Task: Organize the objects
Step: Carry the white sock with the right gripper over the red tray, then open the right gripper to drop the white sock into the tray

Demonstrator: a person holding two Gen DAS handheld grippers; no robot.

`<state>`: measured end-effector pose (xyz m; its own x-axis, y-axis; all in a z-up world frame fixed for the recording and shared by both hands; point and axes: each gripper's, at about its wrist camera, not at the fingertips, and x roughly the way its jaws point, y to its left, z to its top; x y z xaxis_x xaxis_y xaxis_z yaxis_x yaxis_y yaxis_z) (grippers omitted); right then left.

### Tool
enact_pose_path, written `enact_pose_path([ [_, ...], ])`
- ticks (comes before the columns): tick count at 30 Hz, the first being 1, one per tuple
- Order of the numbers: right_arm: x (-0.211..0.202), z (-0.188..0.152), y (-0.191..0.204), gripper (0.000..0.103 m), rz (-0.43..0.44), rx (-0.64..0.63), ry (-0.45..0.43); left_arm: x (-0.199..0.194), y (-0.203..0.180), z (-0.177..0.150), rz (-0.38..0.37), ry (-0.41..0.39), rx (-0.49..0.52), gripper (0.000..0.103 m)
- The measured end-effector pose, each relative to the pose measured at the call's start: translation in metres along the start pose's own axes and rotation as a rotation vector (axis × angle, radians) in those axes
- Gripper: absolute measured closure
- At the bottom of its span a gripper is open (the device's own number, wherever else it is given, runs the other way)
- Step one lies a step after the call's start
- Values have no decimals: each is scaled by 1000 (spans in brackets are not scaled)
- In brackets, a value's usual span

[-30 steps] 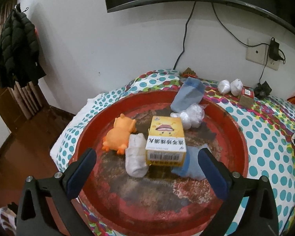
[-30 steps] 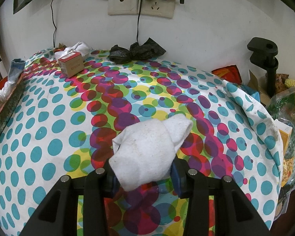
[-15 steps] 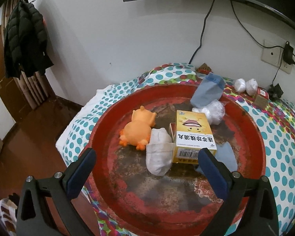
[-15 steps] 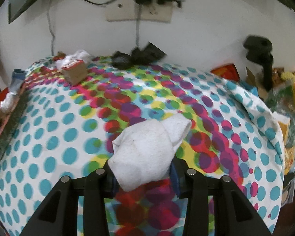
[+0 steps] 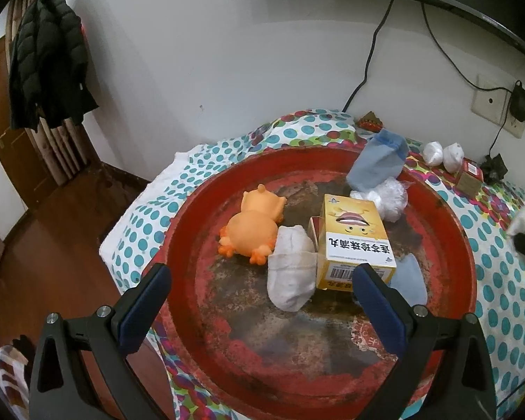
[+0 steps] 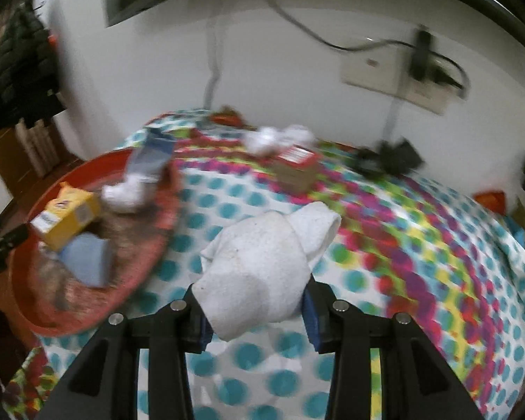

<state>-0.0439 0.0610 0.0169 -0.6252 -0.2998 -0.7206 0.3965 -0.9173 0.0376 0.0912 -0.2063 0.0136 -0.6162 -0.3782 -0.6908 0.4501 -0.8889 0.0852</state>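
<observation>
Right gripper [image 6: 255, 318], lower centre of frame: fingers [image 6: 311, 315] closed on rolled white sock [image 6: 259, 266], held above dotted bed cover [image 6: 420, 245]. Soft, light, compressible; best pinched mid-roll. Left gripper [image 5: 262, 301]: spread wide, empty, over red tray [image 5: 462, 245].

The left gripper [image 5: 262, 285] is held level with its jaws spread wide and nothing between them. The right gripper [image 6: 255, 309] has its jaws clamped on a white sock [image 6: 259, 266].
</observation>
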Motion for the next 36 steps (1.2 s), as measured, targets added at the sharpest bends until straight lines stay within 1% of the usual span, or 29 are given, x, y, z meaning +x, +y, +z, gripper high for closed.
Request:
enact_pose_path([
  [3, 5, 6, 19, 62, 40, -35, 9, 0, 3, 0, 0, 0, -11, 0],
  [9, 22, 22, 52, 62, 91, -97, 16, 4, 9, 1, 1, 10, -31, 0],
  [10, 26, 24, 57, 62, 93, -109, 17, 4, 11, 1, -1, 12, -37, 0],
  [11, 15, 19, 72, 62, 90, -124, 14, 4, 12, 1, -4, 15, -43, 0],
  [14, 22, 22, 78, 62, 89, -151, 27, 5, 16, 1, -4, 18, -56, 0],
  [16, 28, 24, 84, 62, 84, -160, 37, 6, 20, 1, 9, 17, -61, 0],
  [18, 39, 27, 79, 62, 83, -165, 53, 7, 22, 2, 13, 20, -66, 0],
  [19, 35, 24, 93, 61, 81, -168, 57, 7, 24, 2, 13, 19, -74, 0],
  [24, 52, 24, 93, 60, 101, -152, 84, 9, 30, 2, 9, 25, -97, 0],
  [25, 51, 21, 96, 60, 98, -154, 87, 10, 31, 1, 10, 28, -100, 0],
  [28, 57, 19, 88, 60, 83, -157, 103, 12, 33, 1, 11, 33, -108, 0],
  [29, 55, 13, 93, 60, 86, -152, 107, 12, 34, 1, 8, 34, -110, 0],
  [30, 57, 14, 86, 60, 88, -145, 115, 12, 35, 1, 7, 36, -113, 0],
  [34, 62, 20, 81, 60, 88, -153, 127, 13, 37, 1, 9, 38, -120, 0],
  [36, 59, 17, 75, 60, 89, -165, 126, 14, 36, 1, 10, 37, -119, 0],
])
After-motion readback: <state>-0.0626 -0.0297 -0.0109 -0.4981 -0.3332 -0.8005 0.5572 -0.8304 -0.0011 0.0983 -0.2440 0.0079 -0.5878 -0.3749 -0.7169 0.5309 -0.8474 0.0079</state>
